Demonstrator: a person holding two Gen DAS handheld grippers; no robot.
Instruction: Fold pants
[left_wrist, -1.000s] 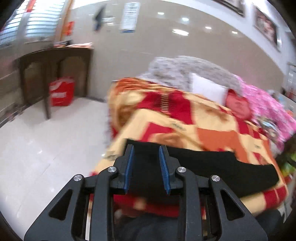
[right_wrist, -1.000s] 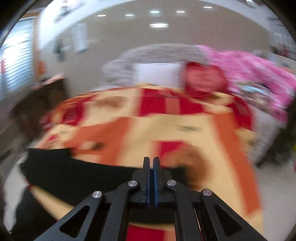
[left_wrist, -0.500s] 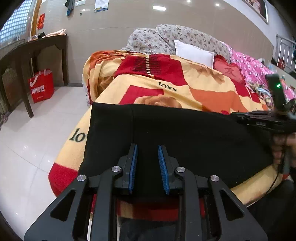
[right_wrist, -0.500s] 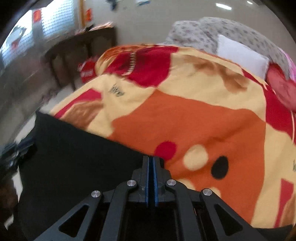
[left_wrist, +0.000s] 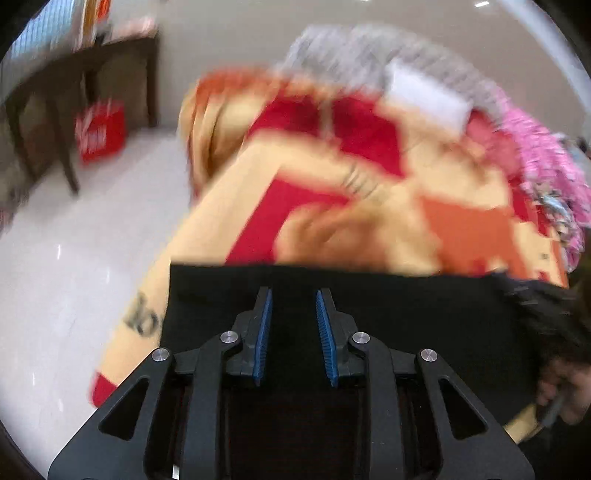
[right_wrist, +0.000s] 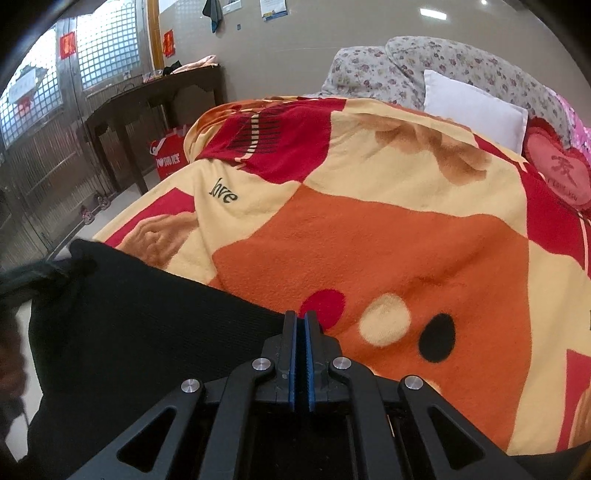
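The black pants (left_wrist: 406, 314) lie spread across the near edge of a bed covered by a red, orange and cream blanket (left_wrist: 369, 184). My left gripper (left_wrist: 293, 306) is open, its blue pads apart over the pants' left part, holding nothing. In the right wrist view the pants (right_wrist: 147, 332) fill the lower left. My right gripper (right_wrist: 302, 325) is shut at the pants' right edge; whether cloth is pinched between the pads is hidden. The left wrist view is blurred by motion.
A white pillow (right_wrist: 476, 107) and floral bedding (right_wrist: 406, 62) lie at the head of the bed. A dark wooden table (right_wrist: 155, 96) and a red bag (right_wrist: 168, 155) stand on the tiled floor to the left. A red heart cushion (right_wrist: 557, 170) sits at the right.
The left gripper has drawn back and tilted, so less of the pants shows beyond its still-open pads. The right view has steadied, with the right gripper still shut at the pants' edge.
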